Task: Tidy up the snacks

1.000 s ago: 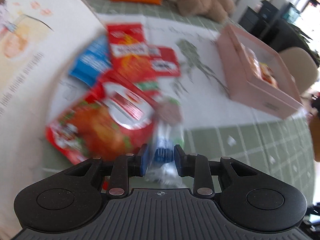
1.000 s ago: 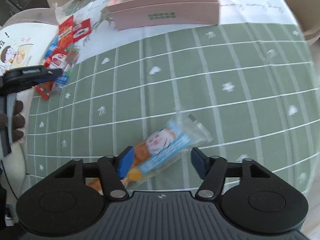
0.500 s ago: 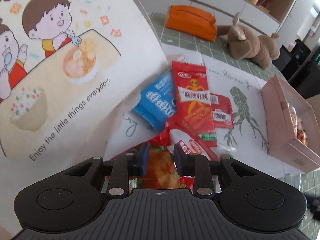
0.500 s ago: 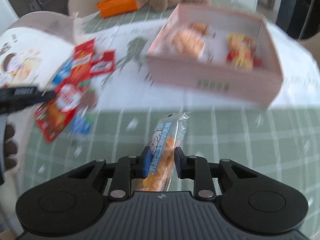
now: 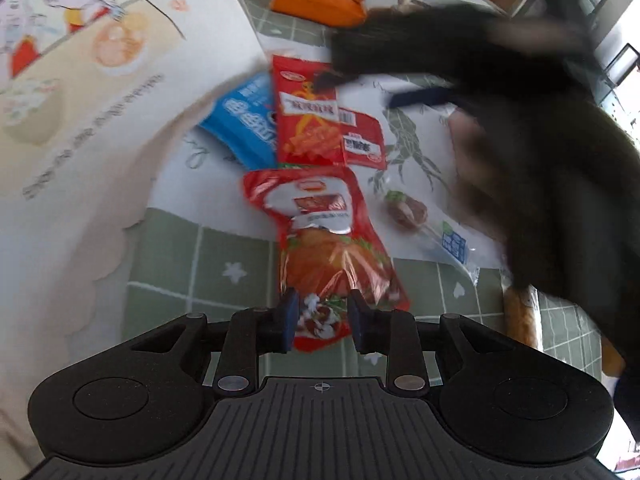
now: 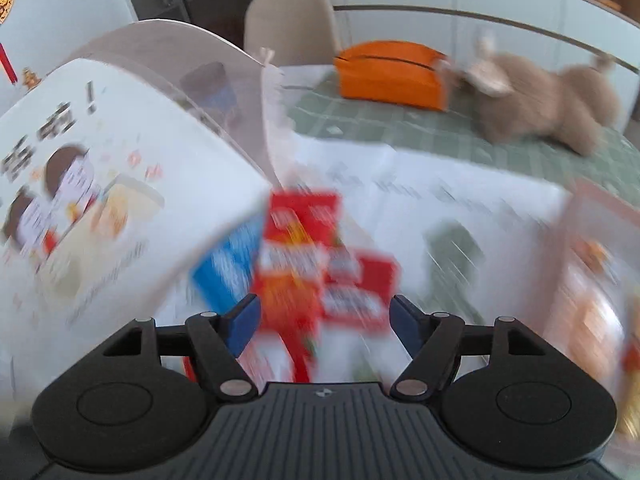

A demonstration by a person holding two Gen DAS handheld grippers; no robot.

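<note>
Red foil dominates the left wrist view: a large red snack pouch [image 5: 320, 240] lies lengthwise on the green checked tablecloth [image 5: 224, 264], its near end sitting between the blue pads of the left gripper [image 5: 322, 316]. The pads stand just beside the pouch's edges with a little gap showing, so whether they pinch it cannot be told. At 12 o'clock from the pouch lie a tall red packet [image 5: 308, 116], a blue packet [image 5: 244, 124] at its 9 o'clock side and a small red packet [image 5: 362, 138] at its 3 o'clock side, all on a white printed sheet [image 5: 404, 148]. A clear wrapper with a brown snack [image 5: 406, 212] rests at 3 o'clock from the pouch. A blurred dark shape, the right gripper [image 5: 424, 96] and its holder's arm, fills the 2 o'clock part of this view. A cartoon-printed bag [image 5: 92, 92] covers the 10 o'clock area.

From the right wrist, the right gripper [image 6: 322, 320] hangs with its fingers spread wide over the same blurred packets, holding nothing. An orange pouch [image 6: 390, 74] and a plush toy [image 6: 548, 100] sit at 1 o'clock; the pink box [image 6: 592, 280] is at 3 o'clock.
</note>
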